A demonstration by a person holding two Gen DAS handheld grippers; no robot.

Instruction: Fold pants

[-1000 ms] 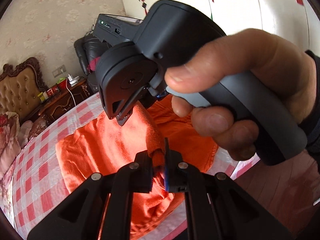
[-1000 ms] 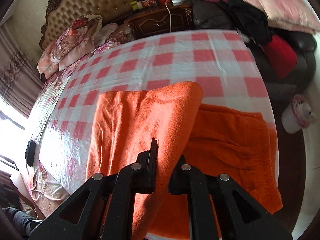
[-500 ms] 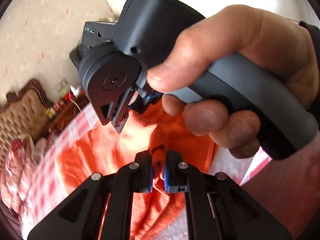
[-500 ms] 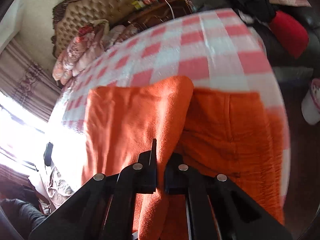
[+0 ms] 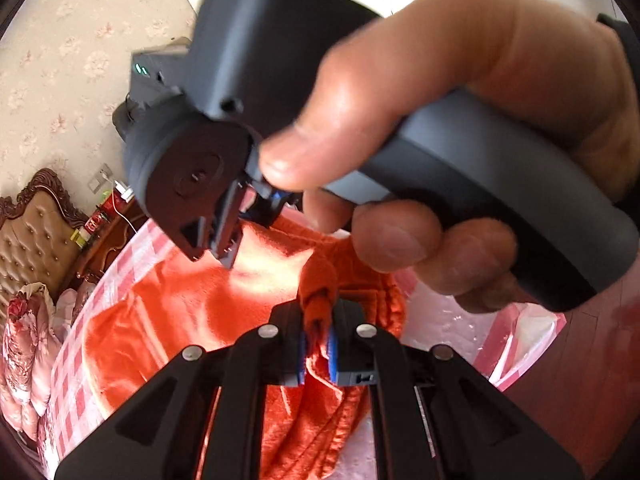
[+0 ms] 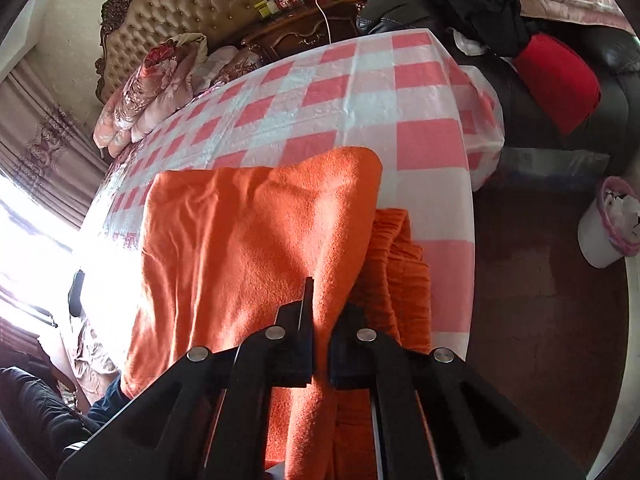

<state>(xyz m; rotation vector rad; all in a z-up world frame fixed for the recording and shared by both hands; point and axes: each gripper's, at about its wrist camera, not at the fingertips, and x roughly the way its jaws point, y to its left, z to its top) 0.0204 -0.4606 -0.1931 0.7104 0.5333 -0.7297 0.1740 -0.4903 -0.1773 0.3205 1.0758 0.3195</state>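
The orange fleece pants (image 6: 248,232) lie on the red-and-white checked bed cover (image 6: 360,88), with one layer lifted and folded over the rest. My right gripper (image 6: 320,332) is shut on an edge of the pants and holds it above the bed. My left gripper (image 5: 318,340) is shut on a bunched orange edge of the pants (image 5: 180,312). In the left wrist view, the right gripper's dark body (image 5: 248,112) and the hand holding it fill the upper frame, close above my left fingers.
A tufted headboard (image 6: 188,12) and floral pillows (image 6: 160,76) stand at the bed's far end. A wooden nightstand (image 6: 304,28) holds small items. A dark chair with clothes (image 6: 520,40) and a white bin (image 6: 608,224) stand right of the bed, on dark wood floor.
Both grippers have lifted and carried the held pants edge across the bed. The folded layer now covers more of the lower layer. The right gripper has come closer to the left one.
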